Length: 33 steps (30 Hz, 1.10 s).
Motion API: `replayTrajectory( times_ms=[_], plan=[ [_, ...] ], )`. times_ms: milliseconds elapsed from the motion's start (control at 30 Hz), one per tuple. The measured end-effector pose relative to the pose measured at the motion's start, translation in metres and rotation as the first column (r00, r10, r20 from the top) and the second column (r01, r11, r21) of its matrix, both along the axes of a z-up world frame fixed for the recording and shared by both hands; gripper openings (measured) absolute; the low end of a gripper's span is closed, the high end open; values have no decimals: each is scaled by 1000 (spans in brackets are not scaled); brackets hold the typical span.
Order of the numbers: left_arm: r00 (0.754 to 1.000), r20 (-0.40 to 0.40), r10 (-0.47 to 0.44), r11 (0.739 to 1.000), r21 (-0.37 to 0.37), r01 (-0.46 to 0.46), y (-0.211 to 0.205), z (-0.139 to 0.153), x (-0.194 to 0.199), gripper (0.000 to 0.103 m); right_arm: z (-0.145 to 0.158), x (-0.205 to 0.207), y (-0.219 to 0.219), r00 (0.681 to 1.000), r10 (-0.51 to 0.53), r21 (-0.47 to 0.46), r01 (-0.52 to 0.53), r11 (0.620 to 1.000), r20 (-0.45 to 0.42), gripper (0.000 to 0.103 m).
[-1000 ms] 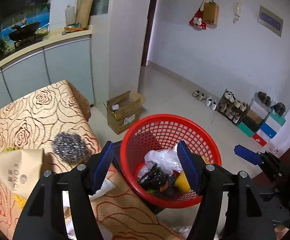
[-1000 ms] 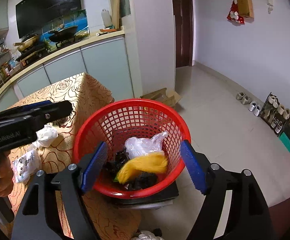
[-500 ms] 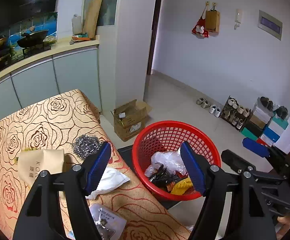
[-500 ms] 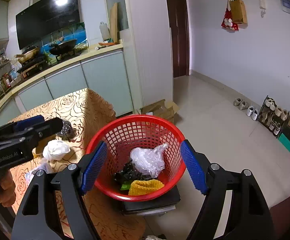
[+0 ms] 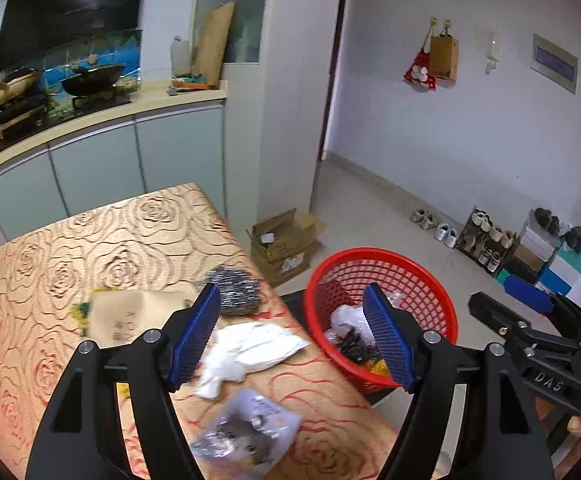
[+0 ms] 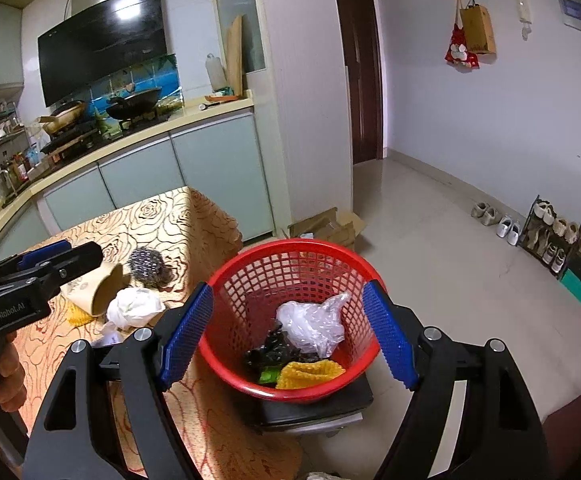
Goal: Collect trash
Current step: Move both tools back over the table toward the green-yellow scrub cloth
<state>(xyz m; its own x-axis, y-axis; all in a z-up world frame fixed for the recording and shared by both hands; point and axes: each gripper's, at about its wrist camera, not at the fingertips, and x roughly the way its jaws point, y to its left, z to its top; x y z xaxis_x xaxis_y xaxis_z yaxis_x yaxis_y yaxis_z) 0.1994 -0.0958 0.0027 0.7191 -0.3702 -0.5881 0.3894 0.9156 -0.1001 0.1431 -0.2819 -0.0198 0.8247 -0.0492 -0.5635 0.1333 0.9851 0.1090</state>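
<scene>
A red mesh basket [image 6: 290, 246] stands on a low black stand beside the table's edge. It holds a clear plastic bag [image 6: 314, 320], black scraps [image 6: 274, 352] and a yellow knitted piece [image 6: 310, 374]. My right gripper [image 6: 288, 338] hovers open above it, holding nothing. My left gripper [image 5: 292, 336] is open and empty over the table edge, left of the basket [image 5: 370, 254]. Under it lie a crumpled white tissue [image 5: 250, 350], a steel-wool ball [image 5: 232, 290], a tan paper bag [image 5: 130, 316] and a printed plastic packet [image 5: 246, 436]. The right wrist view shows the left gripper [image 6: 78, 252] held by a hand.
The table wears a gold rose-patterned cloth [image 5: 130, 240]. An open cardboard box [image 5: 282, 240] sits on the floor past the table corner. A kitchen counter [image 5: 90, 120] with woks runs behind. Shoes and a shoe rack [image 5: 486, 240] line the far wall.
The left gripper drew back from over the basket to above the table, its jaws a little wider. The yellow piece dropped to the basket's bottom. The right gripper rose slightly.
</scene>
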Motion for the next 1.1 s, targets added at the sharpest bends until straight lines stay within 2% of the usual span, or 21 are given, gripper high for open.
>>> replayTrajectory(
  times_ms=[233, 433, 633, 833, 933, 1100],
  plan=[
    [995, 23, 95, 995, 10, -95, 51, 7, -3, 72, 4, 1, 18, 999, 42, 7, -42, 999, 10, 75],
    [980, 43, 195, 980, 22, -196, 103, 11, -8, 72, 7, -1, 35, 997, 79, 8, -79, 997, 16, 75],
    [956, 45, 289, 956, 42, -290, 153, 10, -7, 73, 11, -5, 53, 993, 116, 9, -117, 993, 25, 75],
    [921, 41, 387, 919, 60, -388, 197, 0, 6, 73, 16, -4, 66, 988, 151, 2, -152, 988, 29, 75],
    [915, 52, 400, 913, 67, -403, 208, -5, 12, 73, 16, -1, 71, 987, 157, -1, -157, 988, 25, 75],
    [928, 53, 369, 924, 84, -372, 210, -18, 26, 73, 15, 7, 78, 987, 161, -10, -161, 987, 12, 76]
  ],
)
